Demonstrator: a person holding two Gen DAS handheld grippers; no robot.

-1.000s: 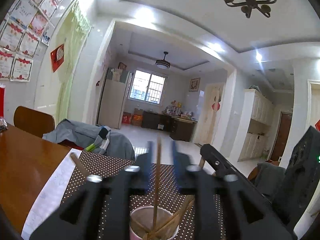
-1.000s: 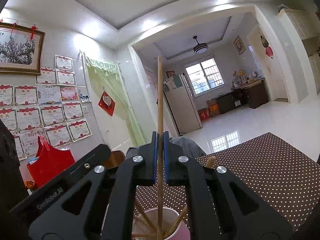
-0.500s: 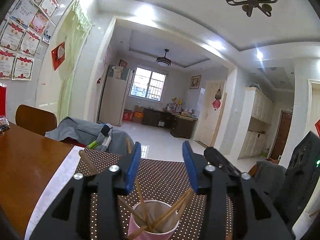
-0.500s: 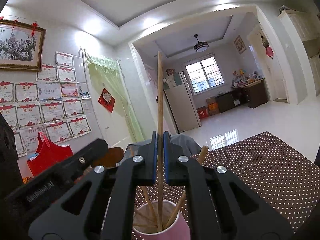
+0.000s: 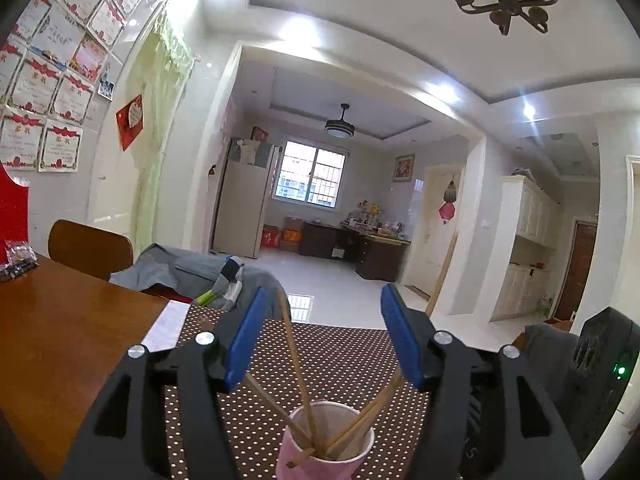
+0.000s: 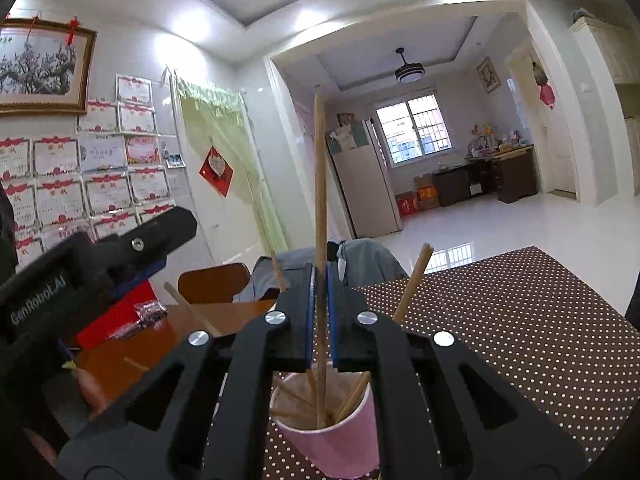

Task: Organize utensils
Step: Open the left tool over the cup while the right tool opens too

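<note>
I am lowering a chopstick [image 6: 320, 200], pinched in my right gripper [image 6: 320, 300], into the pink cup [image 6: 332, 440] at lower centre; my left gripper [image 5: 320, 336] is opening, empty. Next, I release.

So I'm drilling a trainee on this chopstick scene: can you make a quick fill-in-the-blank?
1. The chopsticks stand in a paper cup coloured ____.
2. The right gripper is shut on one ____, held upright.
3. The cup stands on a brown mat patterned with white ____.

Missing words: pink; chopstick; dots

pink cup [image 5: 320, 458] base cut off by frame edge, chopstick [image 6: 320, 380] tips hidden inside
</note>
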